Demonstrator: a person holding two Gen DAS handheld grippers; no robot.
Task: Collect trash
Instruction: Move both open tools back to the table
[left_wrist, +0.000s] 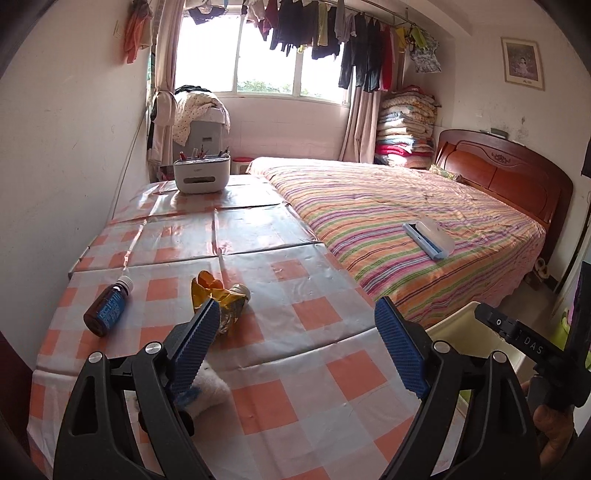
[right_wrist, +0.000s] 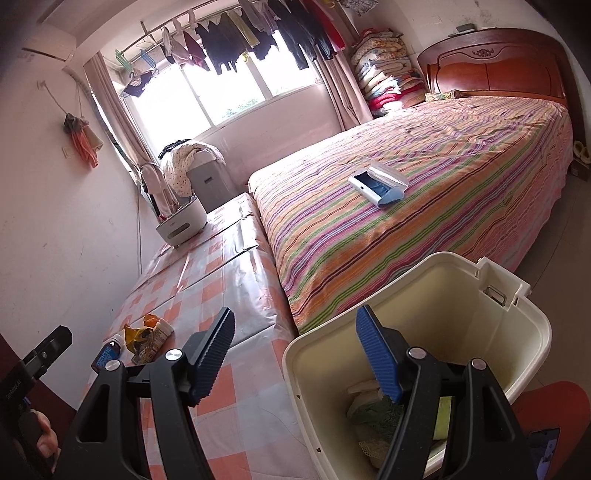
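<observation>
Two tools hang released, left tool (left_wrist: 295, 339) and right tool (right_wrist: 295, 354). Crumpled wrapper (left_wrist: 221, 302), brown bottle (left_wrist: 107, 308) and white tissue (left_wrist: 210, 387) lie lower left on the desk (left_wrist: 280, 369); the bin (right_wrist: 424, 332) waits lower right. Likely next: grip the wrapper.

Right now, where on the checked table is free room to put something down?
The middle stretch between the white organizer and the crumpled wrapper is bare. The near-left corner is crowded: brown bottle, wrapper, white wad.

Right gripper (right_wrist: 295, 354) agape over bin (right_wrist: 532, 325)
</observation>
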